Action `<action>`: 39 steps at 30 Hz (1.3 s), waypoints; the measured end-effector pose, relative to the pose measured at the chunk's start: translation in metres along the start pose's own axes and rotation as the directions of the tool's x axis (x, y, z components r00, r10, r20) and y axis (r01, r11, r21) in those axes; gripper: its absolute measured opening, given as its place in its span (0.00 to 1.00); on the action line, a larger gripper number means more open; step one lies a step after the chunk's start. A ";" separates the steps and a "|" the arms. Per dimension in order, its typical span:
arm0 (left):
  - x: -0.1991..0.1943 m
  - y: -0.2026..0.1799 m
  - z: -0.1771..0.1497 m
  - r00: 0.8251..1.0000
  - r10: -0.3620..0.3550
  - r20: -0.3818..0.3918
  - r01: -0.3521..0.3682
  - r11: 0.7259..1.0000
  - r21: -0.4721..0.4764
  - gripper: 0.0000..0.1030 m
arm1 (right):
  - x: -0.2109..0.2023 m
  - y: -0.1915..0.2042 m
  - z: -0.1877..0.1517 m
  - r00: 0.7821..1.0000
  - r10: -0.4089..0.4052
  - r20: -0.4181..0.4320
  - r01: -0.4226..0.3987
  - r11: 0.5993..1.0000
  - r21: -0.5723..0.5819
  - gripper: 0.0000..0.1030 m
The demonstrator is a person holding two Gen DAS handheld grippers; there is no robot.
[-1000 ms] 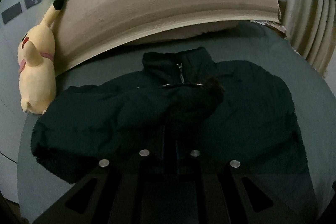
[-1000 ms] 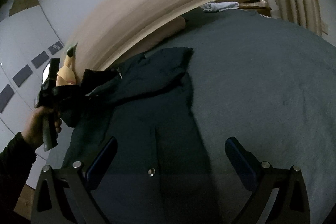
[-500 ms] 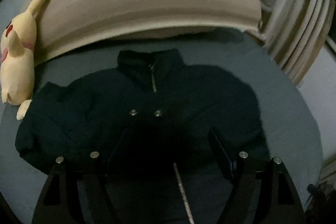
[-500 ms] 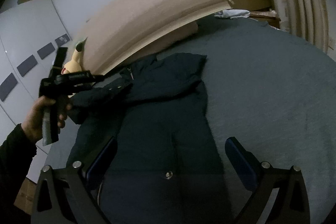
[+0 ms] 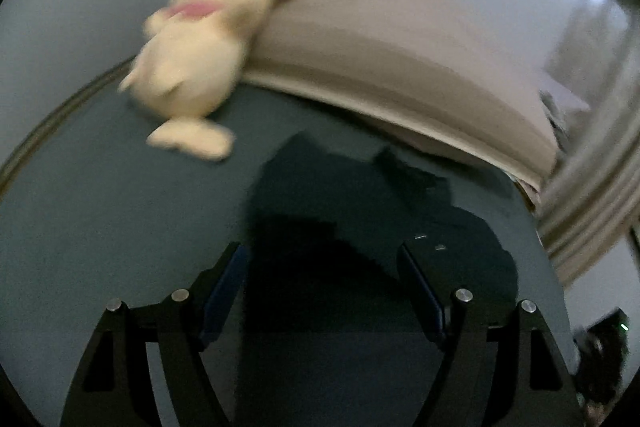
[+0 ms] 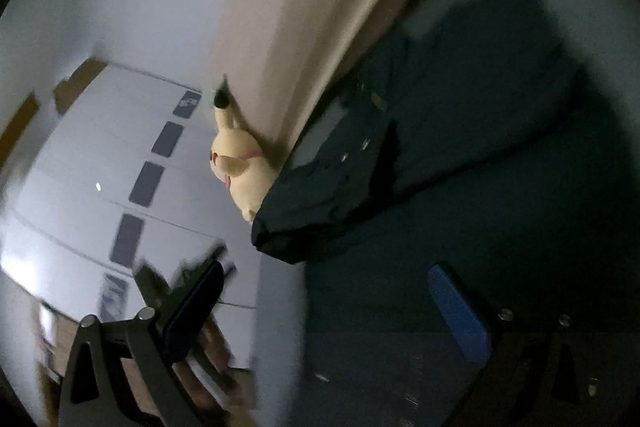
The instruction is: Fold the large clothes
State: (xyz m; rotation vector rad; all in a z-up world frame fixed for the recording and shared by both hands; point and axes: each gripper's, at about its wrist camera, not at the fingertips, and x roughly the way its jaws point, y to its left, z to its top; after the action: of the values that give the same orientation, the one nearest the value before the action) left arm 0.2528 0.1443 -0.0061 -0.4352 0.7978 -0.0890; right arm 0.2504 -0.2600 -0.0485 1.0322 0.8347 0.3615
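Now the left gripper (image 5: pixel 322 291) hangs wide and empty over the bed (image 5: pixel 120 227), as does the right gripper (image 6: pixel 324 307). Between them lies the dark jacket (image 6: pixel 460 131), collar toward the headboard (image 5: pixel 400 59) beside the plush (image 5: pixel 192 59), long axis head-to-foot. One sleeve seems folded inward; most folding remains.

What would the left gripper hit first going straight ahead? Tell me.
Probably the dark jacket lying on the bed: the open left gripper points down at it, nothing between. Blur leaves depth unclear.
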 end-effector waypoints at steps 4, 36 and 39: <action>-0.006 0.049 -0.018 0.999 0.031 -0.006 -0.032 0.996 -0.078 0.76 | 0.062 0.000 0.014 0.999 0.002 -0.037 0.000 0.998 0.061 0.97; 0.017 0.055 -0.020 0.995 -0.102 0.000 0.100 0.978 -0.182 0.76 | 0.011 0.067 0.099 0.846 -0.391 0.362 0.513 0.784 -0.351 0.11; 0.035 0.043 -0.013 0.993 -0.120 -0.023 0.113 0.972 -0.204 0.76 | 0.003 0.035 0.106 0.809 -0.458 0.369 0.573 0.754 -0.321 0.11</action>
State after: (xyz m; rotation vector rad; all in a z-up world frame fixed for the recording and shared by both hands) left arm 0.2642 0.1701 -0.0550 -0.6753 0.8186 -0.1255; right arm 0.3361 -0.3060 0.0067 0.3943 0.7197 -0.0867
